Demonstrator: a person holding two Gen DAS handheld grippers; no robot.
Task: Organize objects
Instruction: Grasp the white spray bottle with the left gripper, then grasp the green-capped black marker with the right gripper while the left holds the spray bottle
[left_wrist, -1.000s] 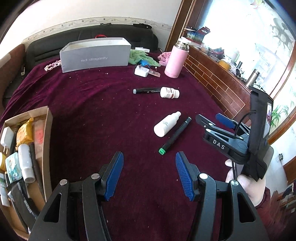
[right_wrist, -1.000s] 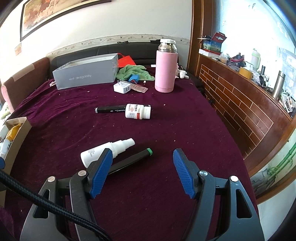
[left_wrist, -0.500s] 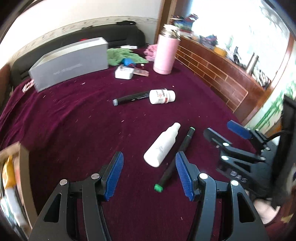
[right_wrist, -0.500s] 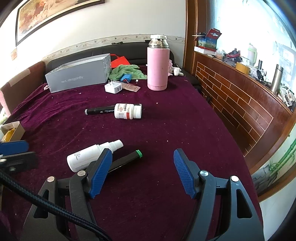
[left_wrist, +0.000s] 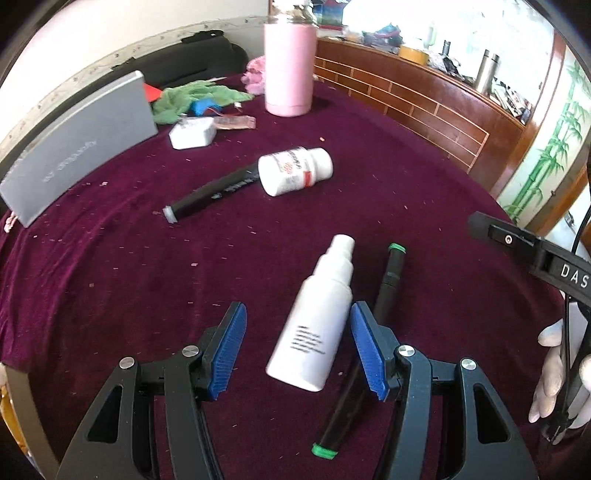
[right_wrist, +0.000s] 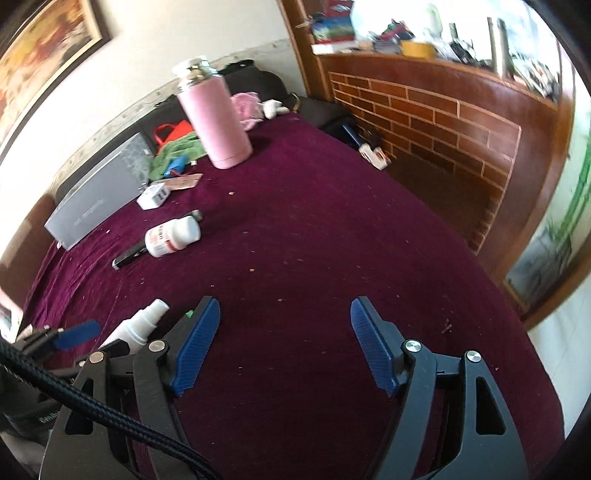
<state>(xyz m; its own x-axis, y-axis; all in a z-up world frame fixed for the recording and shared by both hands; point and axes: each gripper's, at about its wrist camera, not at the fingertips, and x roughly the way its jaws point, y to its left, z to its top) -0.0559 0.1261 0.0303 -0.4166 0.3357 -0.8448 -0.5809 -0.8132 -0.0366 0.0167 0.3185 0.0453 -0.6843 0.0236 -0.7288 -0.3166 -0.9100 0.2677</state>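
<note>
My left gripper (left_wrist: 295, 345) is open, with its blue pads on either side of a white spray bottle (left_wrist: 317, 325) that lies on the maroon cloth (left_wrist: 110, 280). A black pen with green ends (left_wrist: 373, 332) lies just right of the bottle, partly under the right finger. Farther back lie a white pill bottle (left_wrist: 295, 170) and a black marker (left_wrist: 214, 192). My right gripper (right_wrist: 284, 347) is open and empty over bare cloth; the spray bottle (right_wrist: 138, 326) and the left gripper's blue pad show at its lower left.
A grey box (left_wrist: 81, 144), a white charger (left_wrist: 192, 133), a green cloth (left_wrist: 192, 98) and a pink flask (left_wrist: 290, 70) stand at the back. A brick-pattern ledge (right_wrist: 443, 122) runs along the right. A cardboard box edge (left_wrist: 18, 398) shows at lower left.
My left gripper has moved forward and right until the spray bottle lies between its pads. My right gripper has swung right and tilted, away from the bottle and pen.
</note>
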